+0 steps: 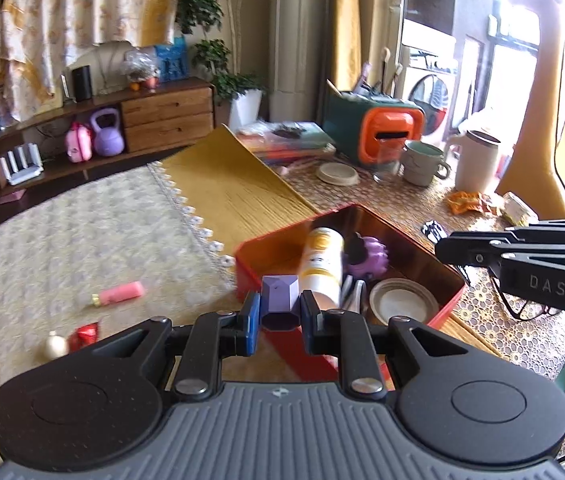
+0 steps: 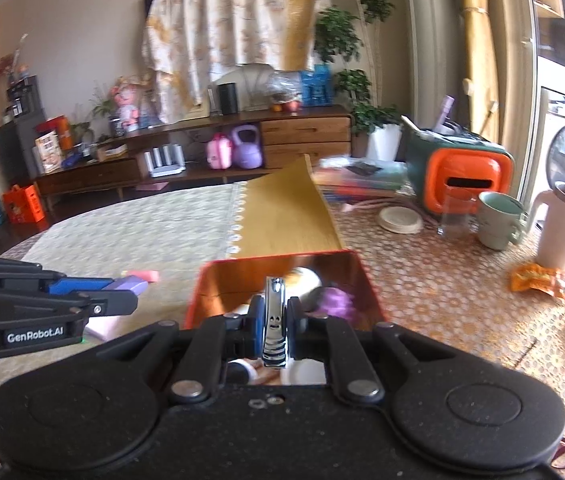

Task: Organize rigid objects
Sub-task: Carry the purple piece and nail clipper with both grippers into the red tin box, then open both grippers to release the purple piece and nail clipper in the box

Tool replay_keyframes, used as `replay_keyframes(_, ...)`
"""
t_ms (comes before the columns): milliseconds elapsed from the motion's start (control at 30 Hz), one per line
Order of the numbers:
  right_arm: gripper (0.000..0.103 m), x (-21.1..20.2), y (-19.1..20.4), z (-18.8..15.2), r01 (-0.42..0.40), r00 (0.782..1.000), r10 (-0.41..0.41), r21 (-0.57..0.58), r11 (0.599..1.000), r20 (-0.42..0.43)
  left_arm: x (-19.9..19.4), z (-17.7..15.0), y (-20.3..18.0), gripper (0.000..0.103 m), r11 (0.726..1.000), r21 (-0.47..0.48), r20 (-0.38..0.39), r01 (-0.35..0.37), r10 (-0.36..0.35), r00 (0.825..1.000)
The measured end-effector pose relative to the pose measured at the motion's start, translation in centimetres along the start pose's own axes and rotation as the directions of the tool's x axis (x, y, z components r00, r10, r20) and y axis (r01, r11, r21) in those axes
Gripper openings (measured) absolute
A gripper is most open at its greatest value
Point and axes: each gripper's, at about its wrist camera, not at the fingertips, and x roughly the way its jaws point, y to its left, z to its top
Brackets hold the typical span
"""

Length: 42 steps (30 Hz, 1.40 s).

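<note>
Red box (image 1: 250, 276) waits below; left gripper (image 1: 280, 312) clasps a purple block (image 1: 279, 300), right gripper (image 2: 274, 316) pinches nail clippers (image 2: 274, 316). Lower both well inside before releasing.

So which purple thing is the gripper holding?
The little purple faceted block, pinched between the left gripper's fingers. The bumpy purple toy lies inside the red box, and the purple kettlebell sits far away on the shelf.
</note>
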Motion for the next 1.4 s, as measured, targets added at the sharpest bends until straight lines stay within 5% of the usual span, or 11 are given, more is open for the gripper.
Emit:
replay_keyframes(333,0.011,2.0,-3.0,-0.9,0.029,0.999,-0.029,0.021,0.999,-0.035,4.4,0.8,-2.8,0.02,0.998,0.045,-0.069,0.035,-0.032,0.997)
replay_keyframes(867,0.01,5.6,-2.6,-2.0,0.003,0.995,-0.009,-0.055,0.998,-0.102,11.7,4.0,-4.3,0.021,0.993,0.052,-0.132,0.101,-0.094,0.987)
replay_keyframes(1400,0.01,7.9,-2.7,-3.2,0.012,0.985,-0.021,-0.055,0.998,-0.173,14.7,3.8,-5.2,0.021,0.99,0.054,-0.177,0.133,-0.122,0.977)
